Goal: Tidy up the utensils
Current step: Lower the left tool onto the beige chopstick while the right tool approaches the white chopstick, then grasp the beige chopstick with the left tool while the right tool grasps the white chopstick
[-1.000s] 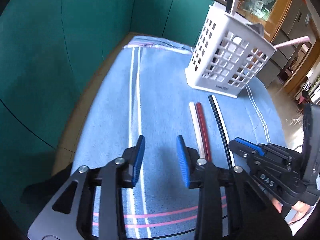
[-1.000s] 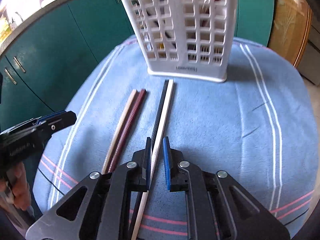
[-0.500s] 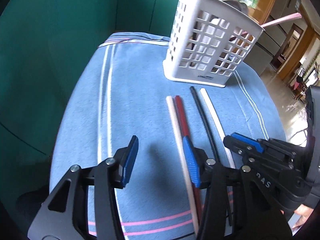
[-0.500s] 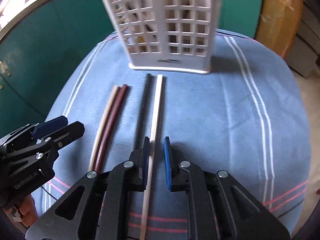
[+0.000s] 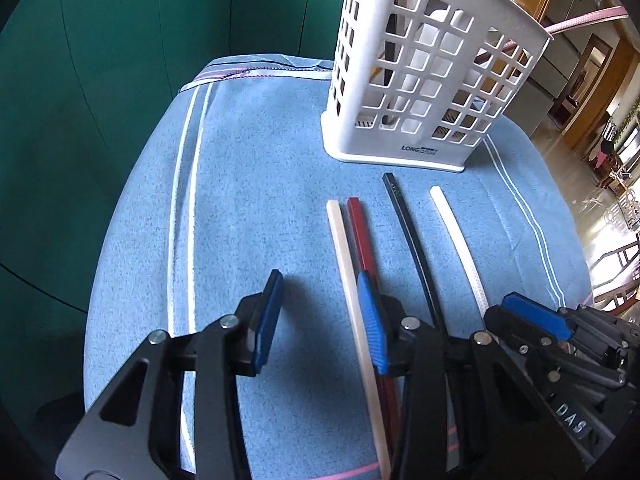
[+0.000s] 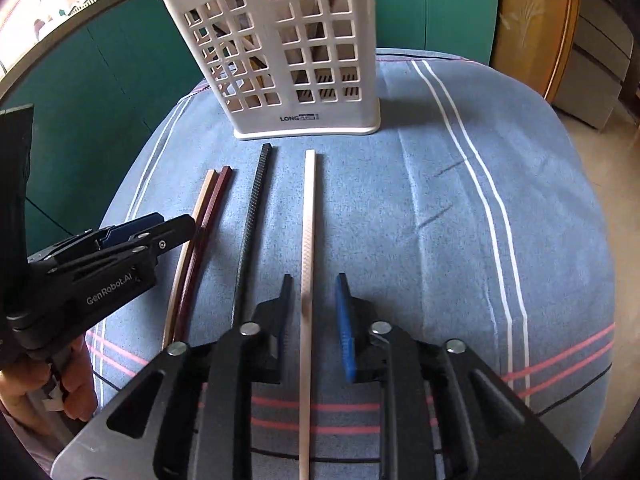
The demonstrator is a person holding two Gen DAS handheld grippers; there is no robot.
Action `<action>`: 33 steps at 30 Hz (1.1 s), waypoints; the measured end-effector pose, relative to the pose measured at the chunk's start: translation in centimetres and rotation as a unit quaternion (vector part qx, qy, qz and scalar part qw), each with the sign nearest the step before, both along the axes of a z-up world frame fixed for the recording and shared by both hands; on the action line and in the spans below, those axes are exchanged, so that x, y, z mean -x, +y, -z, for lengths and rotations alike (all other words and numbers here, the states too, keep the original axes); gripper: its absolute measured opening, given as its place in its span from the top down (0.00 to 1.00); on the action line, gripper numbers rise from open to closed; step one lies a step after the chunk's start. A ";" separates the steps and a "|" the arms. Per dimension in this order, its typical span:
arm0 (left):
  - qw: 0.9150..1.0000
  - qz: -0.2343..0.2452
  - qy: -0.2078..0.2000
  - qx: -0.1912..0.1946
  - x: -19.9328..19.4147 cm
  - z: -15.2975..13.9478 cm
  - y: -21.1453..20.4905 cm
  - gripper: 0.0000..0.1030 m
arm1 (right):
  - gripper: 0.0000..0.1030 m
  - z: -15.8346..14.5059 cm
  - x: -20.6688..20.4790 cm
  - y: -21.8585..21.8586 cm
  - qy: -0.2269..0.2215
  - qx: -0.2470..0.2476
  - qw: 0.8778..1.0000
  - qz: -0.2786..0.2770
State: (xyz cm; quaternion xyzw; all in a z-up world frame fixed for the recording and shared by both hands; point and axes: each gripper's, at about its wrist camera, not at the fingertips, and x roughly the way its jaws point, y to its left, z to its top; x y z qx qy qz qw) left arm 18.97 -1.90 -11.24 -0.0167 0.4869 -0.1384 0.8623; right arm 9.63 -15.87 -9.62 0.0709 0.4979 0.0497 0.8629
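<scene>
Several chopsticks lie lengthwise on a blue striped cloth [image 5: 248,184] before a white lattice utensil holder [image 5: 424,80] [image 6: 288,52]: a cream one [image 5: 344,252] [image 6: 200,208], a dark red one [image 5: 362,236] [image 6: 214,208], a black one [image 5: 408,224] [image 6: 256,200] and a white one [image 5: 456,240] [image 6: 308,216]. My left gripper [image 5: 320,316] is open, its right finger over the cream and red pair. My right gripper [image 6: 314,316] is open and straddles the white chopstick.
The holder holds a pink-handled utensil [image 5: 584,20] and other items. Teal cabinets [image 5: 100,60] stand behind and to the left. The cloth drops off at rounded edges. The left gripper's body [image 6: 92,272] shows at the left of the right wrist view.
My right gripper has opened from nearly shut, and the white chopstick now lies apart from the black one. My left gripper has moved forward and right toward the cream and red pair.
</scene>
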 end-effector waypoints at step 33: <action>0.998 0.036 0.032 -0.043 -0.5 0.0 -0.1 0.78 | 0.82 0.3 -5.0 1.8 0.039 0.045 0.998 -0.026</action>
